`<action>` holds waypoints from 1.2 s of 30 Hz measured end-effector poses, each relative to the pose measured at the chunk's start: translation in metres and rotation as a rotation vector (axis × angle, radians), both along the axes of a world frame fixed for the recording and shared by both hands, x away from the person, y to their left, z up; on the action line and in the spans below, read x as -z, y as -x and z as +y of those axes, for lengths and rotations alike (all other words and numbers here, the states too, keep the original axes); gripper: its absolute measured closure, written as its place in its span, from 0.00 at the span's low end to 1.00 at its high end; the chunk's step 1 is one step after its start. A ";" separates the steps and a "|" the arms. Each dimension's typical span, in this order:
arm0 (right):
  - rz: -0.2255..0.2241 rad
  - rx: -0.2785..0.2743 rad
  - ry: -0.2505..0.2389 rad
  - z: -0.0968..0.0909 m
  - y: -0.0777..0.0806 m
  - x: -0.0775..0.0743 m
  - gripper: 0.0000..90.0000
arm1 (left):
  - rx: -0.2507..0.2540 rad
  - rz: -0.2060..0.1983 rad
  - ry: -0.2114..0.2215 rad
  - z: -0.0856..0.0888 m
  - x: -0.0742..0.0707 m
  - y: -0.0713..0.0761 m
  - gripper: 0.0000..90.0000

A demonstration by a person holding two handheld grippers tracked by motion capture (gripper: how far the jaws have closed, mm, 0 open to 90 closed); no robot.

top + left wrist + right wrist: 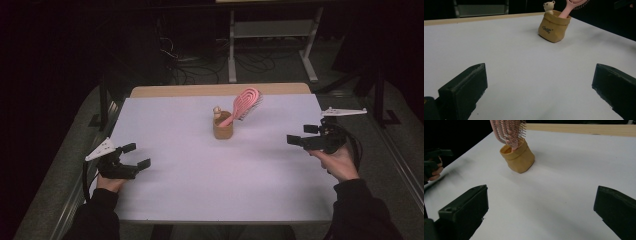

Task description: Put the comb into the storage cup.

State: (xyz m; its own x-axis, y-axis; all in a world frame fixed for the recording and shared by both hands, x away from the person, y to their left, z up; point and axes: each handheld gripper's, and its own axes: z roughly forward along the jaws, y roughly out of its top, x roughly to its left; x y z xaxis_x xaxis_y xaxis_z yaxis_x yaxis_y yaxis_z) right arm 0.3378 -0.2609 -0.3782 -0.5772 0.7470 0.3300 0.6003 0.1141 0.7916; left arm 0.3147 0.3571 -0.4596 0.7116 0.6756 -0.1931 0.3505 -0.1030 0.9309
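Note:
A small tan pouch-like holder (223, 131) stands upright near the middle of the white table (200, 175). A pink hairbrush (243, 105) leans out of it toward the right, handle down, and a tiny cream bear figure (217, 112) sits at its far rim. In the left gripper view the holder (553, 28) bears dark lettering, with the bear (548, 6) and the brush handle (565, 11) above it. In the right gripper view the brush bristles (510, 131) rise over the holder (518, 157). My left gripper (136, 155) rests open at the table's left edge. My right gripper (303, 135) hangs open at the right edge.
A wooden strip (220, 89) borders the table's far edge. Beyond it stand a white frame (272, 40) and loose cables (195, 65) on a dark floor. The person's other hand (432, 167) shows at the left of the right gripper view.

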 end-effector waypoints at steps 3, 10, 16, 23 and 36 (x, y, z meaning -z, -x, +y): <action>-0.007 -0.001 0.003 -0.002 0.004 0.005 0.00 | 0.001 0.000 0.001 0.000 0.000 0.000 0.00; -0.033 0.009 0.006 -0.008 0.014 0.013 0.00 | -0.001 0.006 0.004 0.001 0.001 0.002 0.00; -0.062 0.008 0.017 -0.012 0.023 0.020 0.00 | -0.001 0.008 0.005 0.001 0.001 0.002 0.00; -0.082 0.012 0.025 -0.016 0.031 0.031 0.00 | 0.000 0.016 0.006 0.001 0.003 0.003 0.00; -0.112 0.016 0.054 -0.018 0.043 0.056 0.00 | -0.002 0.026 0.001 0.002 0.004 0.002 0.00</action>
State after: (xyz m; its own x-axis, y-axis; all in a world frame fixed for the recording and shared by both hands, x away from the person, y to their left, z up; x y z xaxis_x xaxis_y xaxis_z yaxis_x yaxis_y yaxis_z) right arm 0.2951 -0.2784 -0.4345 -0.5959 0.7713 0.2236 0.5109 0.1493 0.8466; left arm 0.3128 0.3594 -0.4637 0.7053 0.6765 -0.2120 0.3745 -0.1017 0.9216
